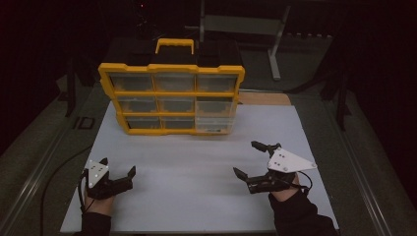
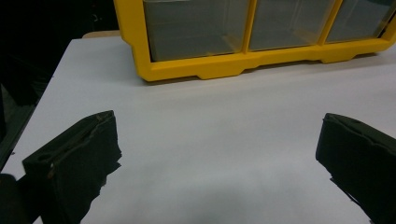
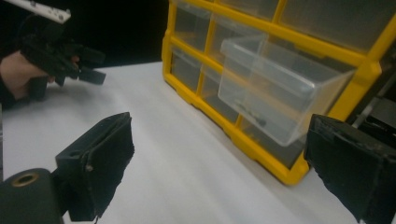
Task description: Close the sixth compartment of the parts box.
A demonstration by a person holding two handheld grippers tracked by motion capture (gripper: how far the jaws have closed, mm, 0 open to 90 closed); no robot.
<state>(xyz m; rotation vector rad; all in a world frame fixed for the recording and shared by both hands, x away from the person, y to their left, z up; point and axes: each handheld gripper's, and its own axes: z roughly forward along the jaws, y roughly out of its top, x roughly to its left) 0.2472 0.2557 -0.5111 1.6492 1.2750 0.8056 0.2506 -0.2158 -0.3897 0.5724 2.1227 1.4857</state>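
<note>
A yellow organizer (image 1: 171,93) with clear drawers stands upright at the back of the white board (image 1: 196,196). One clear drawer (image 3: 275,88) in its right column (image 1: 214,118) sticks out toward me; something small and dark lies in it. My left gripper (image 1: 118,166) rests near the board's front left, open and holding nothing. Its jaws stand wide apart over bare board (image 2: 217,154), facing the organizer's lower edge (image 2: 224,67). My right gripper (image 1: 247,158) is at the front right, open and holding nothing (image 3: 219,158), a short way from the protruding drawer. The left gripper (image 3: 70,56) is also seen farther off.
A yellow carry handle (image 1: 174,45) tops the organizer. Behind the table stands a grey metal frame (image 1: 275,44). Dark floor surrounds the board, with a wooden strip (image 1: 265,98) at its back right. A cable (image 1: 59,172) trails off the left edge.
</note>
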